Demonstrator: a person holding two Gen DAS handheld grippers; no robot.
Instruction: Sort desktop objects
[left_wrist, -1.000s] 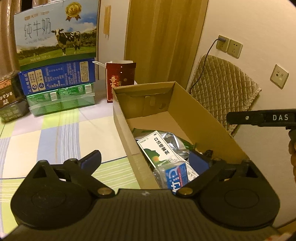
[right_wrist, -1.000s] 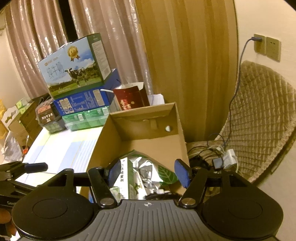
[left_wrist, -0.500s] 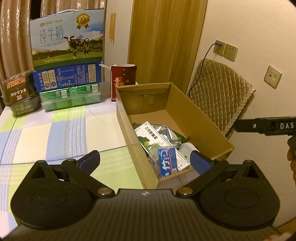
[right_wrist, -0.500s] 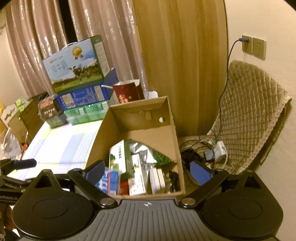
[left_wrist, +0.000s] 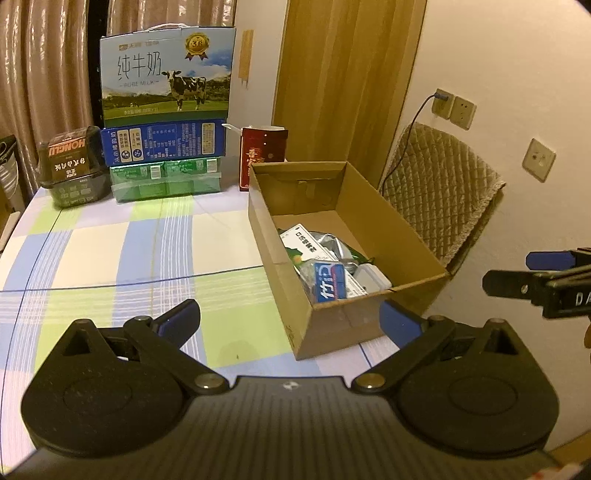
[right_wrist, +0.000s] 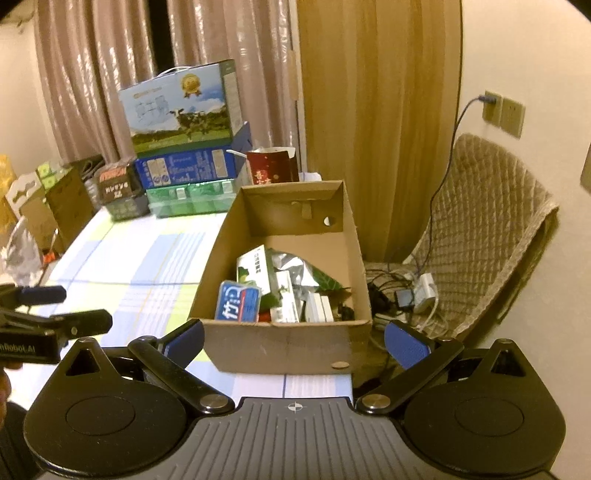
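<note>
Gaping empty: two tongs, left tongs (left_wrist: 290, 321), right tongs (right_wrist: 293, 338); one cardboard box (right_wrist: 284, 343).

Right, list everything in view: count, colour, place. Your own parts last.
cardboard box: one, brown, open, near right part of the table
blue pack: one, blue and white, in the box, near left corner
spray carton: one, white and green, in the box
foil bag: one, silver, in the box
milk case: one, blue with a cow, top of the far stack
blue case: one, under the milk case
green case: one, bottom of the stack
red carton: one, behind the box
table: one, checked cloth
chair: one, tan quilted cover, right of the table
left tongs: open, empty
right tongs: open, empty
</note>
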